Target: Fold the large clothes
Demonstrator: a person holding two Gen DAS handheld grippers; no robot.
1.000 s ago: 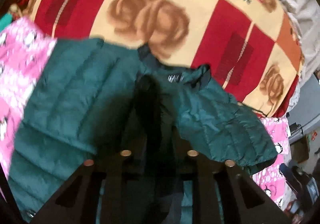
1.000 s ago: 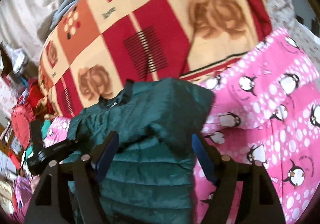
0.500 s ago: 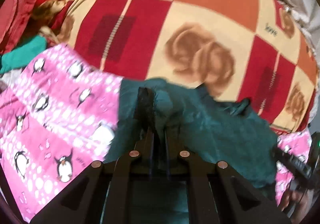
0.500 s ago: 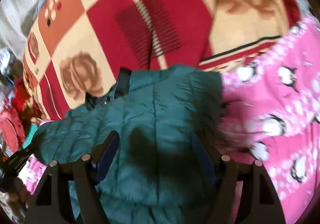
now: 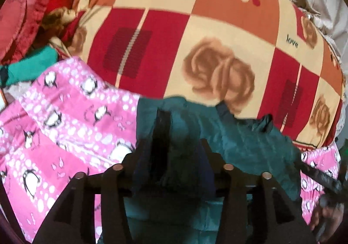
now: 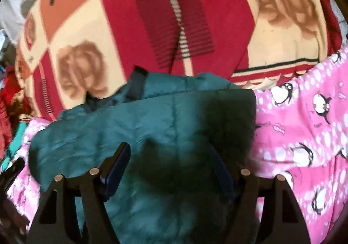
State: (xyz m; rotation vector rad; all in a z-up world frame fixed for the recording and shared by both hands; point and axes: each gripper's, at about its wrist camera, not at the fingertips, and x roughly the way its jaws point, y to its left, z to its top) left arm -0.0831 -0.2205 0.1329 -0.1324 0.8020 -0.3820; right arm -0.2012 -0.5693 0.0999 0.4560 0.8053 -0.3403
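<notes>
Half a second on, the left gripper [image 5: 174, 148] has spread its fingers apart after being nearly closed, and a fold of the dark green quilted jacket [image 5: 245, 146] now bunches loosely between them; whether it is gripped cannot be told. The jacket lies on a pink penguin-print sheet [image 5: 71, 117], its collar end toward a red, orange and cream rose-patterned blanket [image 5: 195, 32] printed twice with the word "love". A heap of red cushions and clothes [image 5: 26, 19] sits at far left. From the right wrist, the right gripper [image 6: 171, 167] hangs over the jacket [image 6: 113, 130] with its blue-padded jaws spread wide, holding nothing. The pink sheet [image 6: 304, 117] flanks the jacket; the blanket [image 6: 174, 17] lies beyond.
</notes>
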